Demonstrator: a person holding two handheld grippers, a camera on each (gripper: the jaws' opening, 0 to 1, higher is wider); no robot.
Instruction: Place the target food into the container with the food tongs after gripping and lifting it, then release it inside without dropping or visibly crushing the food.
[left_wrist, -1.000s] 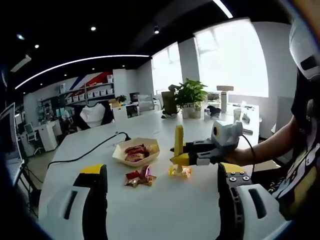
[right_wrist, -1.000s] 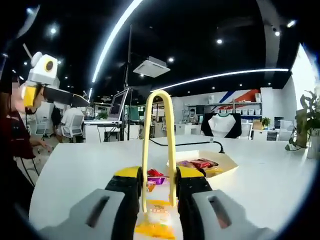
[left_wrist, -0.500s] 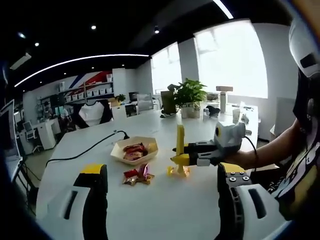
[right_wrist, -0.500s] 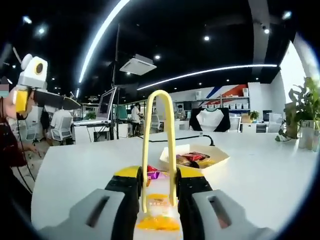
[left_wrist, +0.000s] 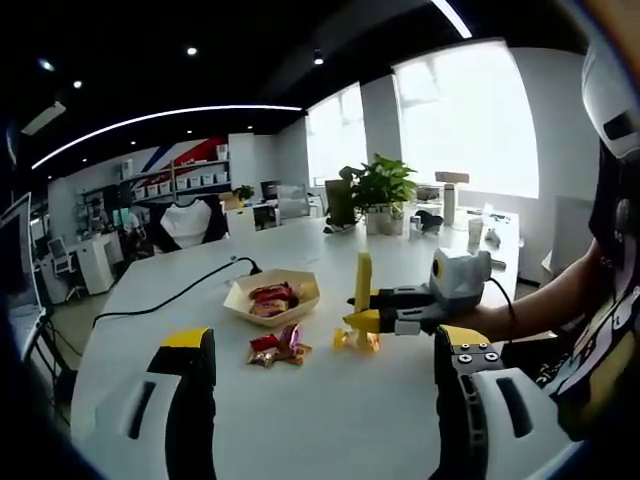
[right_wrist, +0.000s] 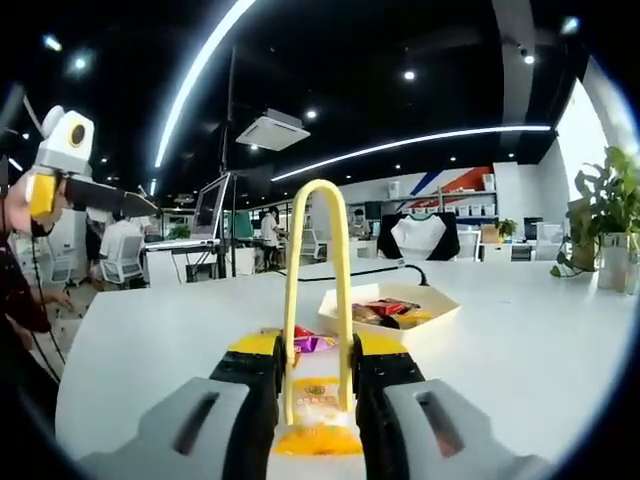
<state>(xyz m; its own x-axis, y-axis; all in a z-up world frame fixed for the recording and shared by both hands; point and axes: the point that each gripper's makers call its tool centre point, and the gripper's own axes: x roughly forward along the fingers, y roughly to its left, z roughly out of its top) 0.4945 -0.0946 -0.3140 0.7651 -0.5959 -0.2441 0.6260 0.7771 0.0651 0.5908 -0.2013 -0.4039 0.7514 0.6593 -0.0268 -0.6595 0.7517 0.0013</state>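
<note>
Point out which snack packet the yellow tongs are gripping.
The yellow-orange packet between the tips of the yellow tongs, which the right gripper holds. The red and purple packets lie loose on the table; others sit in the paper tray.

The right claw (left_wrist: 352, 322) with its yellow tongs (right_wrist: 316, 290) has lifted the orange snack packet (right_wrist: 318, 425) slightly off the table (left_wrist: 330, 400) (it lay there a second ago) and closer to the paper tray (right_wrist: 385, 313).
</note>
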